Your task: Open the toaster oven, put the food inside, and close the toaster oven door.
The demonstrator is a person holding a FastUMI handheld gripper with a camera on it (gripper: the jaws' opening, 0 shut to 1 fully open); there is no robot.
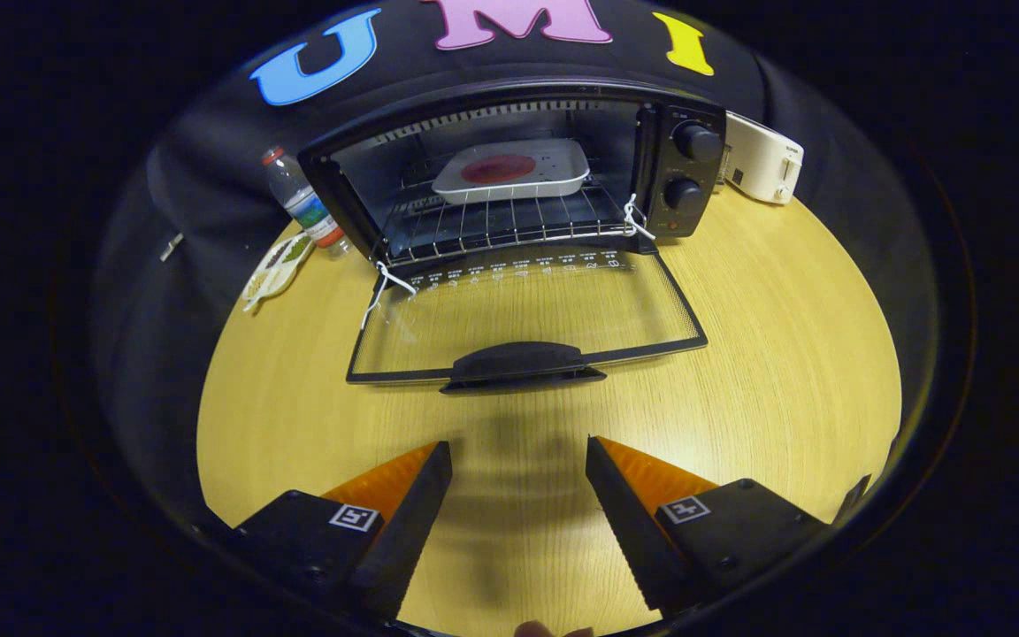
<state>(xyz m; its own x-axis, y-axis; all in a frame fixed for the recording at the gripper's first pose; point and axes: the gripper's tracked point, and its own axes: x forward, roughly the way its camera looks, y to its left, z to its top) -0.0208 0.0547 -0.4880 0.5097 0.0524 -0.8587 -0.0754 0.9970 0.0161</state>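
A black toaster oven (678, 168) stands at the far side of the round wooden table (784, 354). Its glass door (527, 310) lies folded down flat toward me, with the dark handle (518, 363) at its near edge. Inside, on the wire rack (492, 221), rests a white tray (563, 177) holding a round red piece of food (498, 168). My gripper (518, 456) hovers over the table a short way in front of the door handle. It is open and nothing sits between its fingers.
A plastic water bottle (302, 202) stands left of the oven, with a pale leaf-shaped dish (275, 265) in front of it. A white appliance (762, 159) sits behind the oven's right side. White strings hang at both door hinges.
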